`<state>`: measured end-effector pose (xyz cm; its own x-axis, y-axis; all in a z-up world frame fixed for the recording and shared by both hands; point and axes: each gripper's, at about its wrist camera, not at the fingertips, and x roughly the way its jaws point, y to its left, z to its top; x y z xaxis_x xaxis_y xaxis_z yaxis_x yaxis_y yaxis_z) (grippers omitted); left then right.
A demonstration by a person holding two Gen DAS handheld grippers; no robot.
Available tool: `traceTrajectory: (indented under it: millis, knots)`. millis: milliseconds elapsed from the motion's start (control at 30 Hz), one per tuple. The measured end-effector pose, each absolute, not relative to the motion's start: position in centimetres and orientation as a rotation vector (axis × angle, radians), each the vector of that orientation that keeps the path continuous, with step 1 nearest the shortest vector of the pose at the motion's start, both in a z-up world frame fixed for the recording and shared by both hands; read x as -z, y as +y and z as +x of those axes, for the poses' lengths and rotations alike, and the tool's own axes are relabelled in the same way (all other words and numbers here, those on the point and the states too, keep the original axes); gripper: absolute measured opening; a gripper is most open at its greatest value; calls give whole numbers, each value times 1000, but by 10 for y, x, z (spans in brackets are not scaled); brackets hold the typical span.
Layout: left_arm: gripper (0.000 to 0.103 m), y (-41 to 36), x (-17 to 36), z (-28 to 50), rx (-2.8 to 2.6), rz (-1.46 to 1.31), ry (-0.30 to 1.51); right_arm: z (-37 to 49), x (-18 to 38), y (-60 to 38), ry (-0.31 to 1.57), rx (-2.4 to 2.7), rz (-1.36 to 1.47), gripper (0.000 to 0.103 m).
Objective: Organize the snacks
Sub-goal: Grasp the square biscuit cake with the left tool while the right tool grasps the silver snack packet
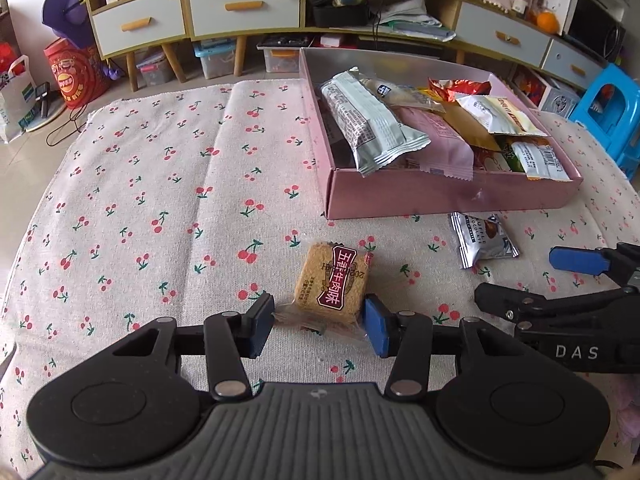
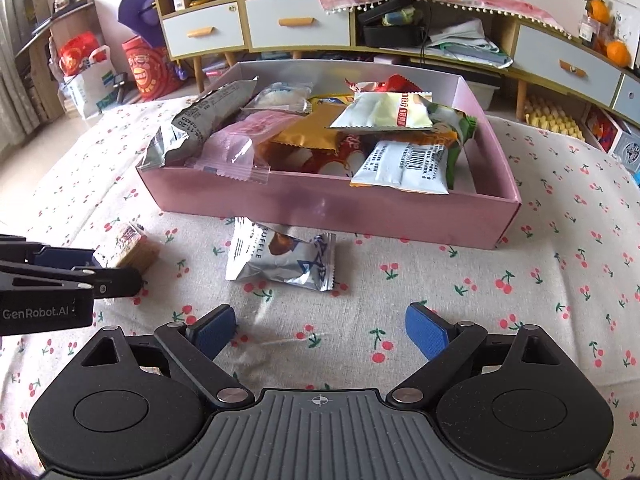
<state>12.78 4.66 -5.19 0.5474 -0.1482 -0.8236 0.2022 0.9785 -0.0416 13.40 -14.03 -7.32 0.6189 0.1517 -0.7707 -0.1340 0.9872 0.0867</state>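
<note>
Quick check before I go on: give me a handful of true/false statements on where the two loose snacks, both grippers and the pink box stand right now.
1. The left gripper has the square cracker packet between its pads. True.
2. The right gripper is clamped on the silver truffle packet. False: it stands open, short of the packet.
3. The pink box is empty. False: it holds many snack packets.
4. The silver truffle packet lies on the cherry-print cloth, outside the box. True.
</note>
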Motion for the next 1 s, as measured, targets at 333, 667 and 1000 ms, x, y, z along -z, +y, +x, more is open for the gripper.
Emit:
traceTrajectory:
  millis: [333, 667, 1000]
  knots:
    - [45, 52, 52, 128, 198, 59, 981, 144, 75, -128, 839, -173, 14, 95]
    - [45, 52, 52, 127, 182, 43, 990, 150, 72, -129, 822, -187, 56, 85]
    - [45, 48, 52, 128, 174, 47, 990, 151, 62, -135, 836, -220, 93, 44]
